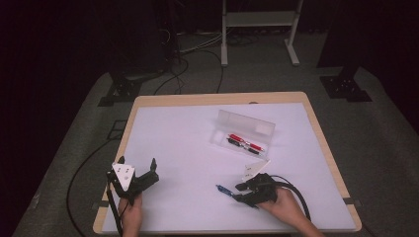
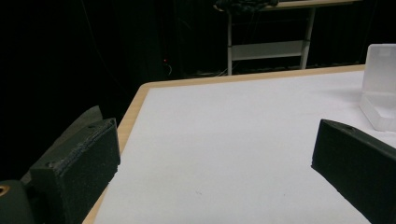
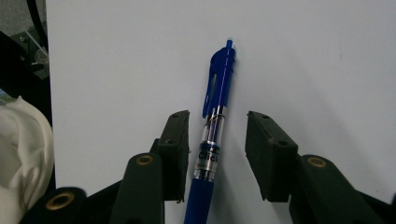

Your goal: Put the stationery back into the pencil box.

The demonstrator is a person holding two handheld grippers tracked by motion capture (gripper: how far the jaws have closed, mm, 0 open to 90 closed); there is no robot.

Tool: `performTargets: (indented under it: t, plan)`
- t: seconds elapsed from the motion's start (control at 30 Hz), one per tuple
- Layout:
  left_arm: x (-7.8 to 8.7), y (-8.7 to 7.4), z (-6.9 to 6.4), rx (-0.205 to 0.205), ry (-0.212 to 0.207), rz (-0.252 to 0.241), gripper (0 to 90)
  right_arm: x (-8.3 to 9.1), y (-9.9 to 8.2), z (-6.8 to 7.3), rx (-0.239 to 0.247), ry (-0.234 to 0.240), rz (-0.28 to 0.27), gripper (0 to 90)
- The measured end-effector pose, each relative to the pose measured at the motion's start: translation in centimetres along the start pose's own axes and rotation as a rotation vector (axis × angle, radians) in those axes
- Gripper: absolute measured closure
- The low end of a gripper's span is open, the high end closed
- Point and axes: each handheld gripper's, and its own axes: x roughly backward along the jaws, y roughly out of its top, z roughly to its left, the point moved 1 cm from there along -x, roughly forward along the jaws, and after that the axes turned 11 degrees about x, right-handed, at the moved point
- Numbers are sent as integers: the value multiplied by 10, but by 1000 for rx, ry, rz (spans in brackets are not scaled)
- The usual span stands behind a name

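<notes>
A blue click pen (image 1: 224, 189) (image 3: 217, 93) lies flat on the white table top (image 1: 173, 133) near the front edge. My right gripper (image 1: 237, 192) (image 3: 217, 116) is open, its jaws standing on either side of the pen's barrel; the left jaw is almost against it and a gap shows on the right. My left gripper (image 1: 137, 161) (image 2: 217, 140) is held at the front left with its jaws wide open and nothing between them. An open clear pencil case (image 1: 220, 139) (image 2: 380, 88) sits right of the table's centre, with a red pen (image 1: 245, 142) and a dark pen (image 1: 238, 144) inside.
The table's wooden rim (image 1: 217, 98) frames the white top. Beyond the far edge stand a white metal frame (image 1: 259, 19) and black stand bases (image 1: 346, 86). Cables (image 1: 173, 74) run across the grey floor. A white cloth (image 3: 21, 154) shows at the left of the right gripper view.
</notes>
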Motion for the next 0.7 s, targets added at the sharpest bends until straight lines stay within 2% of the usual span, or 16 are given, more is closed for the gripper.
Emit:
performTargets:
  t: [0.23,0.4,0.53,0.7]
  plan:
    - [0,0,1,4,3,0,3,-7,0,2,18,0,26,653]
    - [0,0,1,3,4,0,4,-8,1,4,33,-30,35,717]
    - [0,0,1,3,3,-2,3,-8,1,4,51,-26,36,752]
    - [0,0,0,0,2,-2,3,-8,1,3,34,-3,31,780]
